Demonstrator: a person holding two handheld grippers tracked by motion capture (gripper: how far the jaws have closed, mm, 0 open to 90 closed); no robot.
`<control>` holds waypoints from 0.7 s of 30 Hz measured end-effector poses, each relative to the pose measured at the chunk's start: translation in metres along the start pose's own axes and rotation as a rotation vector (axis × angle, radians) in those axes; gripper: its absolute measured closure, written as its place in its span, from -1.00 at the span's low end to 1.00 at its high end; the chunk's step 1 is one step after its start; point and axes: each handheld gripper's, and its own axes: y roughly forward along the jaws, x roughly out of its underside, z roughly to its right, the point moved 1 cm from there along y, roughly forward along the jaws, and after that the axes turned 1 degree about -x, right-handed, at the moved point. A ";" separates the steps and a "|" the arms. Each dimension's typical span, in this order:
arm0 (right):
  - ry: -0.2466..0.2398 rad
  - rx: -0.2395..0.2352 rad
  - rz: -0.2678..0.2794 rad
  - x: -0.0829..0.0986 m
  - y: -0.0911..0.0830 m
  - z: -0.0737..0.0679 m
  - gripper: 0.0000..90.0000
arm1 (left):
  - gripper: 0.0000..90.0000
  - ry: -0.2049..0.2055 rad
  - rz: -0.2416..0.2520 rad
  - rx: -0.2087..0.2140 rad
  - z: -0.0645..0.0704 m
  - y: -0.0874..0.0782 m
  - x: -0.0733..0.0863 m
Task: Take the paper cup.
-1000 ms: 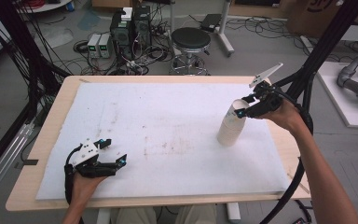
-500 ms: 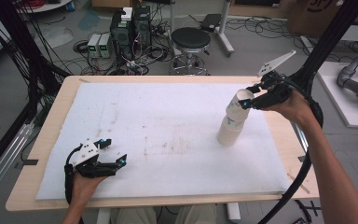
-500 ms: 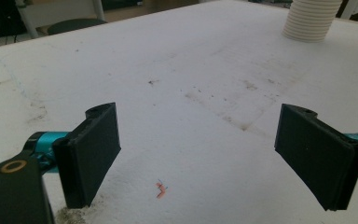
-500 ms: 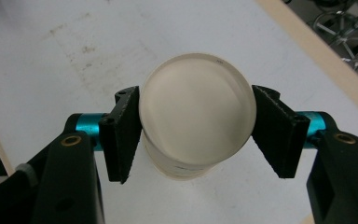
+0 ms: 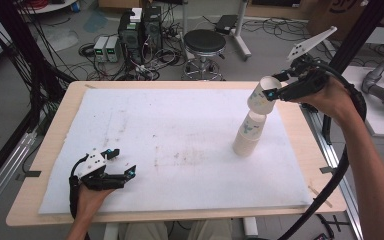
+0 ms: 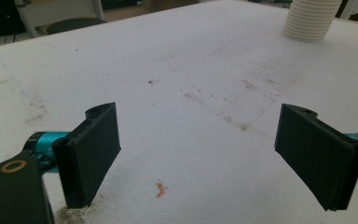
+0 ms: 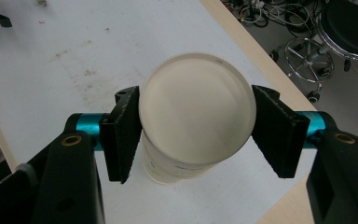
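Observation:
A stack of upturned paper cups [image 5: 246, 136] stands on the right half of the white mat [image 5: 180, 130]; its ribbed base [image 6: 311, 21] shows far off in the left gripper view. My right gripper [image 5: 273, 88] is shut on the top cup [image 5: 259, 96], which hangs tilted just above the stack. In the right gripper view both pads press the cup's [image 7: 196, 112] sides, with its flat bottom facing the camera, the right gripper [image 7: 198, 133] centred on it. My left gripper [image 5: 121, 162] rests open on the mat's near left, and nothing lies between the left gripper's [image 6: 209, 158] jaws.
The mat covers a wooden table [image 5: 55, 145] with a bare rim. A small red speck [image 6: 160, 189] lies on the mat by the left jaws. Beyond the far edge are a stool [image 5: 205, 46], electronics boxes [image 5: 139, 31] and cables. Black frame poles stand left and right.
My right gripper has lifted the top cup up off the stack and tilted it, rising from the stack's top. The left gripper has stayed put.

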 end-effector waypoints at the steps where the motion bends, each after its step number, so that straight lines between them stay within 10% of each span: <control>1: 0.002 0.000 0.000 0.000 0.000 -0.001 -0.17 | -0.69 0.000 0.000 0.000 0.000 0.000 0.000; 8: 0.000 -0.037 0.084 0.002 0.002 -0.016 -0.17 | -0.69 0.000 -0.002 0.002 0.000 0.000 0.000; 21: -0.001 -0.158 0.349 0.024 0.040 -0.086 -0.17 | -0.69 0.004 0.002 0.003 0.001 0.000 0.000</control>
